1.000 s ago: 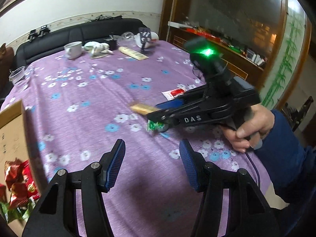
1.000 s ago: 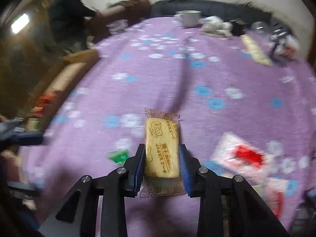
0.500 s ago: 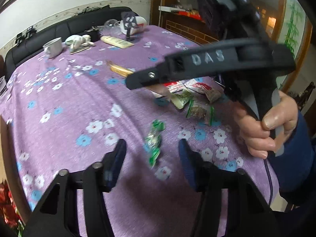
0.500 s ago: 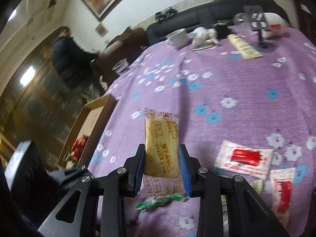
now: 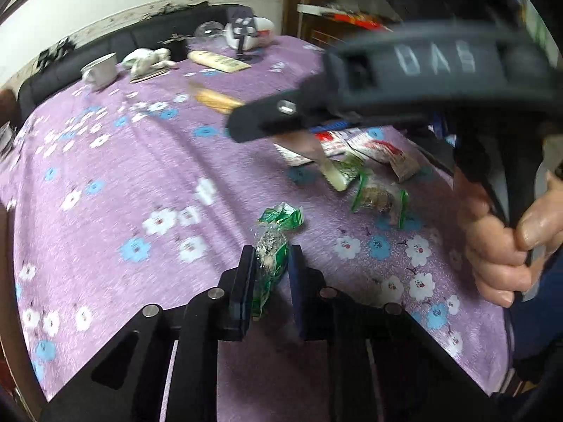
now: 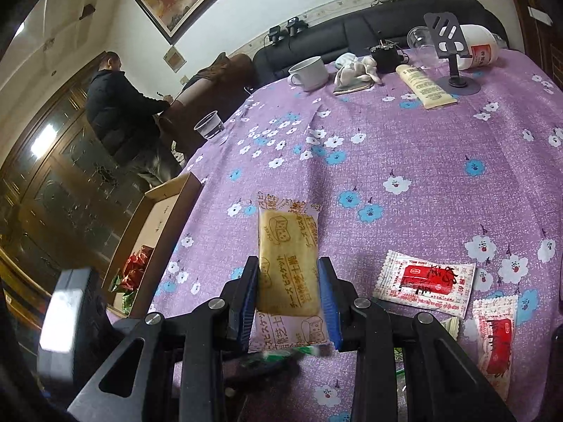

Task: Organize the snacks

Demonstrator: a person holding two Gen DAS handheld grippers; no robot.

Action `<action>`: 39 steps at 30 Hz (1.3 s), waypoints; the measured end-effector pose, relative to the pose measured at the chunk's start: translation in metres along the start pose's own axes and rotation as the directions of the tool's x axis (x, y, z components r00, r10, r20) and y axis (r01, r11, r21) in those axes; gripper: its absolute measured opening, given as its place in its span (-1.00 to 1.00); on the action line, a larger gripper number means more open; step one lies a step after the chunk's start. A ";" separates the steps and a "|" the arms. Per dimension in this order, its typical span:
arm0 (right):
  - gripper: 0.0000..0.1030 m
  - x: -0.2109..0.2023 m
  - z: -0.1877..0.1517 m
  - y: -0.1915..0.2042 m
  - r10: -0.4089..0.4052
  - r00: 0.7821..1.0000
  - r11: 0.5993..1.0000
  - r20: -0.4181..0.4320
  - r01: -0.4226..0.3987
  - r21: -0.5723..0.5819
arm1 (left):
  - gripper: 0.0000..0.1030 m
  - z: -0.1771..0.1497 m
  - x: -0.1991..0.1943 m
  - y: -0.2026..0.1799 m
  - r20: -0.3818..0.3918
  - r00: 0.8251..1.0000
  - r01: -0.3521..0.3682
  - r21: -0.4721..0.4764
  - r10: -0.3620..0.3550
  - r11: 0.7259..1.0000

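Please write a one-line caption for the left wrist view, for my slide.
Left tool shut on a green-wrapped snack on the purple floral tablecloth, more snack packets beyond.

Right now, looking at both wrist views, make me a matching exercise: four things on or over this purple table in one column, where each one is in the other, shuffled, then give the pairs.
Things:
1. green candy
2. cheese biscuit
3. white mug
4. red sachet

Places:
A. far end of the table, beside a crumpled cloth
B. between the left gripper's fingers
C. flat on the cloth, right of the held biscuit
D. clamped in the right gripper

Pairs: 1-B, 2-D, 3-A, 4-C
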State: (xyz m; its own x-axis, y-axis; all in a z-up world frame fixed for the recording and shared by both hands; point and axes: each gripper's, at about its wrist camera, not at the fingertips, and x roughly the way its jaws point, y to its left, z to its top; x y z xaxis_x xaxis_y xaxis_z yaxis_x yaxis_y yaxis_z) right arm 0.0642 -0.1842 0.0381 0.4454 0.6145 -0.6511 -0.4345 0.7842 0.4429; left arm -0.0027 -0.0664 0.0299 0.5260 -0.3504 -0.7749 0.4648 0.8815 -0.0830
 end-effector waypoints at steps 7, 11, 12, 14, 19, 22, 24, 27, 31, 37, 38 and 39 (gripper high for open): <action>-0.35 0.024 -0.014 0.029 -0.013 0.997 0.993 -0.077 0.004 -0.114 | -0.69 -0.026 -0.033 0.052 0.025 0.996 -0.079 -0.139 0.083 0.987; -0.35 0.043 -0.028 0.051 -0.089 0.988 0.971 -0.123 0.058 -0.232 | -0.69 -0.039 -0.034 0.087 0.001 0.989 -0.145 -0.255 0.150 0.956; -0.34 0.047 -0.032 0.055 -0.110 0.985 0.963 -0.131 0.073 -0.258 | -0.69 -0.041 -0.032 0.095 -0.007 0.988 -0.149 -0.284 0.154 0.947; -0.34 0.054 -0.038 0.059 -0.151 0.979 0.950 -0.135 0.106 -0.294 | -0.69 -0.044 -0.032 0.095 -0.015 0.987 -0.159 -0.297 0.161 0.942; -0.29 0.060 -0.044 0.061 -0.193 0.971 0.933 -0.138 0.138 -0.331 | -0.69 -0.039 -0.025 0.089 -0.021 0.988 -0.150 -0.278 0.150 0.949; -0.27 0.061 -0.046 0.062 -0.199 0.971 0.929 -0.134 0.144 -0.340 | -0.68 -0.037 -0.025 0.093 -0.019 0.991 -0.133 -0.291 0.133 0.947; -0.26 0.061 -0.046 0.063 -0.204 0.970 0.926 -0.133 0.148 -0.348 | -0.68 -0.037 -0.025 0.094 -0.017 0.992 -0.127 -0.294 0.127 0.947; -0.26 0.062 -0.047 0.065 -0.212 0.969 0.921 -0.128 0.154 -0.358 | -0.68 -0.034 -0.023 0.094 -0.015 0.993 -0.118 -0.297 0.119 0.948; -0.34 0.062 -0.049 0.069 -0.230 0.967 0.909 -0.113 0.172 -0.380 | -0.68 -0.035 -0.023 0.100 0.008 0.997 -0.067 -0.337 0.074 0.939; -0.34 0.054 -0.045 0.068 -0.197 0.977 0.925 -0.080 0.158 -0.345 | -0.68 -0.039 -0.028 0.113 0.065 0.998 0.017 -0.412 0.010 0.911; -0.34 0.052 -0.044 0.067 -0.192 0.979 0.928 -0.075 0.156 -0.337 | -0.68 -0.039 -0.029 0.113 0.074 0.997 0.024 -0.415 0.007 0.909; -0.34 0.051 -0.042 0.065 -0.187 0.980 0.933 -0.070 0.154 -0.326 | -0.68 -0.039 -0.031 0.113 0.084 0.996 0.028 -0.418 0.008 0.908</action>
State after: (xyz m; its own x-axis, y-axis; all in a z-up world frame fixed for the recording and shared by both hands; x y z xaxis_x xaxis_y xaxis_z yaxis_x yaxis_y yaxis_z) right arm 0.0252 -0.1057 0.0080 0.4624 0.4497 -0.7642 -0.5917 0.7984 0.1118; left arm 0.0059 0.0565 0.0199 0.5875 -0.3688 -0.7203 0.1389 0.9229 -0.3592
